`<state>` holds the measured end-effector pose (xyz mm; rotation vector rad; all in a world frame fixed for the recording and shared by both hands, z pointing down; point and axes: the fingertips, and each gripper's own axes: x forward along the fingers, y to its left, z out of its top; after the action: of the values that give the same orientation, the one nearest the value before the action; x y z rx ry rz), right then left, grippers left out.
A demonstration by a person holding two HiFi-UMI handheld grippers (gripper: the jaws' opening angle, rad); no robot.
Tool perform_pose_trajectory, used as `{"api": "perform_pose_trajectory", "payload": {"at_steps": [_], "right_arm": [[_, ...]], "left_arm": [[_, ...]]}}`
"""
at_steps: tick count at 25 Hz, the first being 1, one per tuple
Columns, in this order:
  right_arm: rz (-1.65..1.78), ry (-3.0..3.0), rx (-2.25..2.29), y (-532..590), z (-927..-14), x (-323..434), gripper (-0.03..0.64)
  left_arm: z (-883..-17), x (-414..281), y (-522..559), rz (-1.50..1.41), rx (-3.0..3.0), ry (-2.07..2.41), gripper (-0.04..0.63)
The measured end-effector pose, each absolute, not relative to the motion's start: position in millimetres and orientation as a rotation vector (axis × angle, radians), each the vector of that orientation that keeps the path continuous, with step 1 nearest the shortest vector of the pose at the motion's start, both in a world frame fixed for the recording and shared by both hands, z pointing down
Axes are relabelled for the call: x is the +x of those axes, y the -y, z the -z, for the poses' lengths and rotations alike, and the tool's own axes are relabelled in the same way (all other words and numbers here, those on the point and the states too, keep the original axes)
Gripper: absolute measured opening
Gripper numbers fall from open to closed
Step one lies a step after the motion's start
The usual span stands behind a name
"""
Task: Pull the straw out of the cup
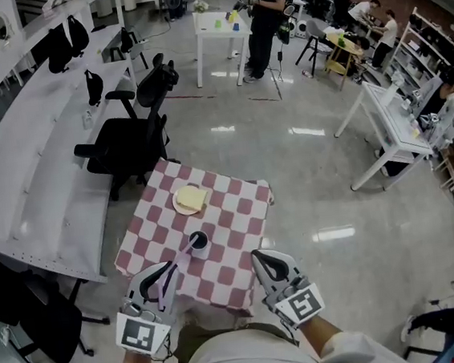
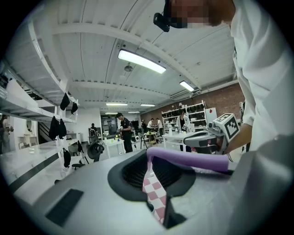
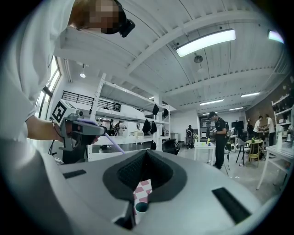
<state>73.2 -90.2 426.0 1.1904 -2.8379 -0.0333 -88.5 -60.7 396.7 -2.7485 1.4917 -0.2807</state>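
The left tool (image 2: 149, 158) pinches the purple straw (image 2: 193, 158) crosswise at its tips. The straw slants down toward the mouth of the cup (image 1: 199, 242); whether its end clears the rim cannot be determined. The right tool (image 3: 145, 153) is pressed together, empty, above the checkered counter (image 1: 242, 207).

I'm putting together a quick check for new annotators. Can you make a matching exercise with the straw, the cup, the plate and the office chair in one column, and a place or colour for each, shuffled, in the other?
Things:
1. straw
2. cup
3. plate
4. office chair

Descriptions:
A. carries a pale yellow item
B. black, past the far left side of the checked cloth
C. purple, clamped in the left gripper
D. on the checked cloth, nearer the person than the plate

Pairs: 1-C, 2-D, 3-A, 4-B
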Motion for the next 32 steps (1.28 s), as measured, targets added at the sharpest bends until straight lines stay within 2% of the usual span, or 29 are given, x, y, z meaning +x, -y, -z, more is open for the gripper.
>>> {"api": "perform_pose_trajectory", "payload": {"at_steps": [32], "right_arm": [[0.068,2.843,1.188,84,-414,73,0.003]], "left_arm": [[-382,-89,41,0.258,-2.727,-1.487,0.034]]}}
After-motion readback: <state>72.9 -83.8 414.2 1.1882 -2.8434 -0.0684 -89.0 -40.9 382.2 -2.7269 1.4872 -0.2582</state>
